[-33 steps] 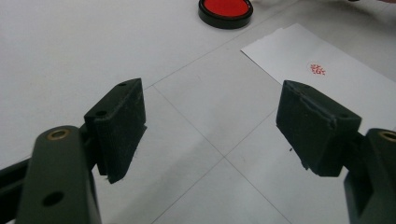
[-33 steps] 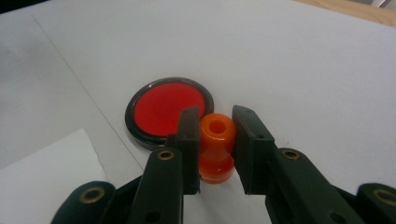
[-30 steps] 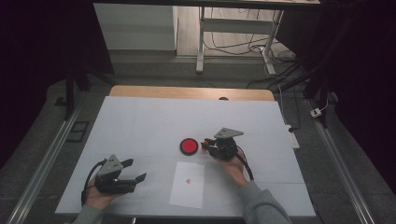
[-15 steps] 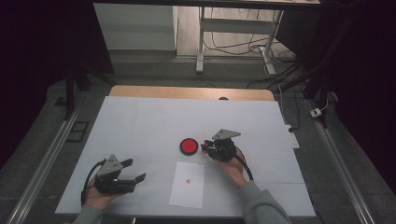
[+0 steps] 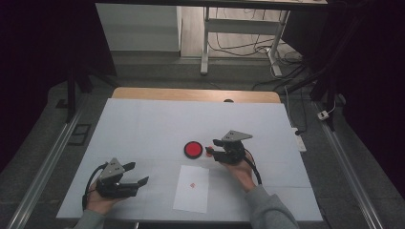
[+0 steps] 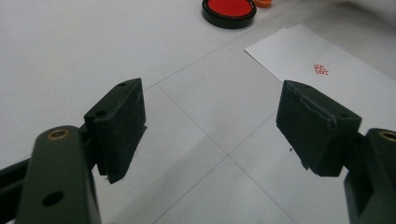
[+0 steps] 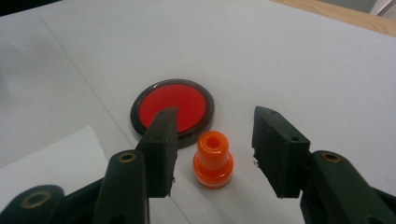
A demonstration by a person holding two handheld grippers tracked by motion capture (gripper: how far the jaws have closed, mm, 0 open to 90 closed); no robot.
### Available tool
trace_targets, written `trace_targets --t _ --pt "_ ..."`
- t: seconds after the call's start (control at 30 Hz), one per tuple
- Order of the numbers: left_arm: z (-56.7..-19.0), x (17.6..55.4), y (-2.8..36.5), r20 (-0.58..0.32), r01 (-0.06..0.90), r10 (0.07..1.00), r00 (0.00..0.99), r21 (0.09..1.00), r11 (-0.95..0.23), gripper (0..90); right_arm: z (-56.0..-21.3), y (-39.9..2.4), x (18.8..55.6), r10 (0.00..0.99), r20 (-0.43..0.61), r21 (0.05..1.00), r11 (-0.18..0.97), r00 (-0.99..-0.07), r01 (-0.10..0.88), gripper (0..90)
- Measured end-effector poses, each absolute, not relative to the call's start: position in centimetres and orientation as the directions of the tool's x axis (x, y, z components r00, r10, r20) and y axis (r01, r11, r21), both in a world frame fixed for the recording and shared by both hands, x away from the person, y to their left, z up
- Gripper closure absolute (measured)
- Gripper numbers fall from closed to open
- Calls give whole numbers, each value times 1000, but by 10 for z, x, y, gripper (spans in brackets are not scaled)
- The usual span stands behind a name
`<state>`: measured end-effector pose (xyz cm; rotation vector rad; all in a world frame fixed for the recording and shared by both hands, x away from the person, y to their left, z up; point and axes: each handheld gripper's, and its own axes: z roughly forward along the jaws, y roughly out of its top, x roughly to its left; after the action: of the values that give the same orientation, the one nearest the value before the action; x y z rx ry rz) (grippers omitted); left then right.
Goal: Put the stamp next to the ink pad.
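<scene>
A small orange stamp (image 7: 213,160) stands upright on the white table, just beside a round red ink pad (image 7: 173,107) in a black rim. My right gripper (image 7: 215,116) is open: its jaws have just been opening, and the stamp stands between them with a gap on both sides. In the high view the right gripper (image 5: 212,149) lies right of the ink pad (image 5: 193,149). My left gripper (image 5: 137,173) rests at the table's near left, open and empty. In the left gripper view, its jaws (image 6: 212,98) stand wide over bare table.
A white sheet of paper (image 5: 192,188) with a small red stamp mark (image 5: 192,184) lies near the front edge, between the two hands. The table's bare wooden far edge (image 5: 196,94) runs along the back. Metal rails (image 5: 45,167) flank the table.
The right gripper's jaws have opened and let go of the orange stamp, which now stands free beside the ink pad. The left gripper has not moved.
</scene>
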<state>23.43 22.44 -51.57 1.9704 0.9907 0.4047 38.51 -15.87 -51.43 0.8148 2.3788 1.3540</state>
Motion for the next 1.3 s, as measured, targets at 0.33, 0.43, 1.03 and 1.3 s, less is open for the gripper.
trace_targets --t 0.33,0.43,1.03,1.3 --pt "-516 235 225 -89 490 772 629 816 -305 243 -500 -179 368 596 37 871 375 -802 318 455" --pt "-516 234 225 -90 491 773 629 816 -304 243 -496 -190 360 592 28 879 368 -805 301 441" --pt "-518 234 226 -91 494 771 631 813 -309 244 -493 -263 309 644 9 901 326 -765 285 439" --pt "-518 235 226 -90 495 770 631 812 -311 244 -496 -297 292 674 -12 895 336 -739 292 441"
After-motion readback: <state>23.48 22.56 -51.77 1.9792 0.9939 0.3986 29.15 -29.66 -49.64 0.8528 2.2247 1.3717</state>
